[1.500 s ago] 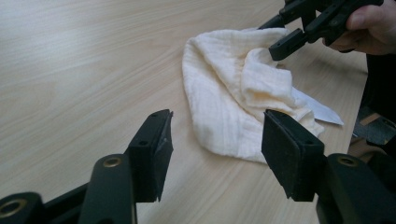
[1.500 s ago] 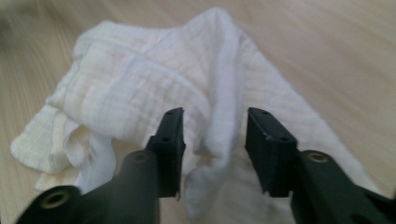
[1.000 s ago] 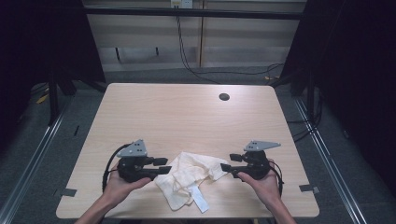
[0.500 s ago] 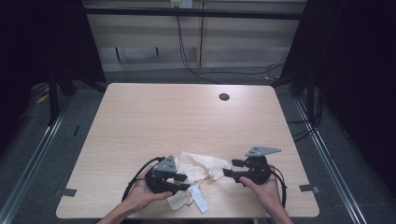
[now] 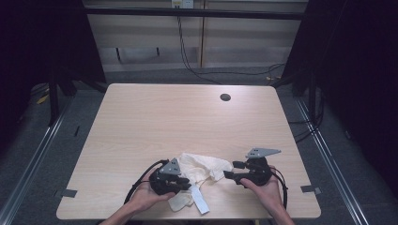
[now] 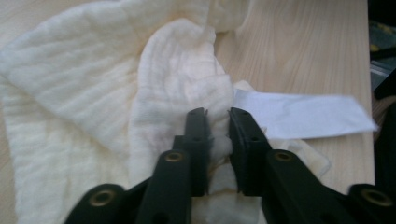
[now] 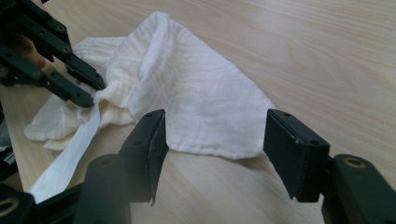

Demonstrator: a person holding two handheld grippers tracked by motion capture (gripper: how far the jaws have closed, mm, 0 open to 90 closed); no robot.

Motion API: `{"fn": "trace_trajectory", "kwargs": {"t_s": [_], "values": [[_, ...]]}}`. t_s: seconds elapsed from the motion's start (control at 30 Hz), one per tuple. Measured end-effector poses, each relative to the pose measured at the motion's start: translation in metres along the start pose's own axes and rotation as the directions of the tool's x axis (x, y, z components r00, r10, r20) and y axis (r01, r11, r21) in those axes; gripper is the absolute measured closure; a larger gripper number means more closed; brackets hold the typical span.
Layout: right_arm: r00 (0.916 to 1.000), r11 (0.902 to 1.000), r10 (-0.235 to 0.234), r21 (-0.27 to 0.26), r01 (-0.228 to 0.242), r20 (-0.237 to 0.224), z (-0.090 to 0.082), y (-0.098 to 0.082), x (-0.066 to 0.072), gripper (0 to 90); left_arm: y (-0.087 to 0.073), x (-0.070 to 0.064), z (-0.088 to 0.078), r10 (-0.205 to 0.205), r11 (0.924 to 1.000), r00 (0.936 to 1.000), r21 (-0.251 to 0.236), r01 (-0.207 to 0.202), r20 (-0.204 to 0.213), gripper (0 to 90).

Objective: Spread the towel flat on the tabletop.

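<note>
Pale wooden bench (image 5: pixel 141 122) carries a crumpled cream cloth (image 5: pixel 202 168) near its front edge. Left tool (image 6: pixel 215 122) has just been closing, clenched on a cloth fold. Right tool (image 7: pixel 212 140) stands released beside the cloth's edge.

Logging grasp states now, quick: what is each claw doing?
Left claw: just closed, pinching the crumpled cream muslin cloth.
Right claw: open, holding nothing, near the cloth's edge.

**Crumpled cream cloth at lower centre**

A cream, crinkled muslin cloth (image 5: pixel 202 171) lies bunched and folded over itself on the worktop, low in the high view's centre. A long white label (image 5: pixel 201 202) trails flat from its lower edge.
</note>
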State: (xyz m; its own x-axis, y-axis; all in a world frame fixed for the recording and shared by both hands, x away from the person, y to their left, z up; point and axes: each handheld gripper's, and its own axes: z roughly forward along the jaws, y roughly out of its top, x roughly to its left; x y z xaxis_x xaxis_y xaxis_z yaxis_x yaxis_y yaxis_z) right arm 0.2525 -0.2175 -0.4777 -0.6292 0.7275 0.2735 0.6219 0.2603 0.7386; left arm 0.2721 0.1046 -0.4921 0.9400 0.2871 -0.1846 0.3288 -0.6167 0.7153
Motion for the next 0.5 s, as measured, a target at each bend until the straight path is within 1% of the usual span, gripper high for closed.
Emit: {"fn": "trace_trajectory", "kwargs": {"t_s": [0.03,0.07,0.1,0.13,0.2,0.23,0.27,0.3,0.33,0.37,0.43,0.47,0.5], "values": [[1.0000,1.0000,0.002,0.001,-0.002,-0.003,0.000,0.000,0.000,39.2,0.001,0.001,-0.002,-0.012,0.9999,0.9998,0.000,0.012,0.013,81.2],[1.0000,1.0000,-0.002,0.003,0.002,0.001,0.000,-0.001,-0.001,39.2,0.001,0.003,-0.003,-0.026,0.9995,0.9993,-0.018,0.026,0.028,81.9],[1.0000,1.0000,-0.005,0.007,0.005,0.005,0.000,-0.001,-0.001,39.2,0.003,0.004,-0.005,-0.043,0.9984,0.9978,-0.036,0.045,0.051,82.2],[1.0000,1.0000,-0.004,0.007,0.004,0.007,0.000,-0.002,-0.002,39.0,0.004,0.004,-0.008,-0.053,0.9971,0.9967,-0.051,0.056,0.062,83.7],[1.0000,1.0000,-0.003,0.008,0.002,0.009,0.000,-0.002,-0.002,38.9,0.007,0.005,-0.013,-0.055,0.9956,0.9964,-0.073,0.060,0.064,83.9],[0.9999,1.0000,-0.001,0.010,0.001,0.010,-0.001,-0.002,-0.002,38.6,0.008,0.006,-0.016,-0.055,0.9940,0.9959,-0.091,0.062,0.072,84.0],[0.9999,1.0000,0.004,0.001,-0.004,0.012,-0.002,-0.003,-0.003,38.5,0.009,0.007,-0.024,-0.062,0.9905,0.9964,-0.119,0.069,0.058,84.6],[0.9999,1.0000,0.004,0.001,-0.004,0.012,-0.002,-0.003,-0.003,38.5,0.009,0.007,-0.024,-0.062,0.9905,0.9964,-0.119,0.069,0.058,84.7],[0.9999,1.0000,0.001,-0.004,-0.001,0.013,-0.003,-0.003,-0.003,38.5,0.010,0.008,-0.029,-0.065,0.9894,0.9964,-0.127,0.071,0.055,84.7],[0.9998,1.0000,0.005,-0.002,-0.005,0.017,-0.004,-0.003,-0.003,38.5,0.010,0.010,-0.034,-0.066,0.9864,0.9965,-0.147,0.073,0.052,84.8],[0.9999,1.0000,0.006,-0.008,-0.005,0.016,-0.005,-0.003,-0.004,38.6,0.010,0.013,-0.043,-0.071,0.9829,0.9965,-0.167,0.077,0.044,84.9],[0.9998,1.0000,0.007,-0.006,-0.007,0.017,-0.005,-0.003,-0.004,39.2,0.010,0.015,-0.048,-0.076,0.9801,0.9963,-0.181,0.082,0.039,84.8],[0.9999,0.9999,0.003,-0.010,-0.003,0.010,-0.006,-0.003,-0.005,41.6,0.006,0.020,-0.057,-0.094,0.9747,0.9952,-0.201,0.097,0.027,84.8]]}}
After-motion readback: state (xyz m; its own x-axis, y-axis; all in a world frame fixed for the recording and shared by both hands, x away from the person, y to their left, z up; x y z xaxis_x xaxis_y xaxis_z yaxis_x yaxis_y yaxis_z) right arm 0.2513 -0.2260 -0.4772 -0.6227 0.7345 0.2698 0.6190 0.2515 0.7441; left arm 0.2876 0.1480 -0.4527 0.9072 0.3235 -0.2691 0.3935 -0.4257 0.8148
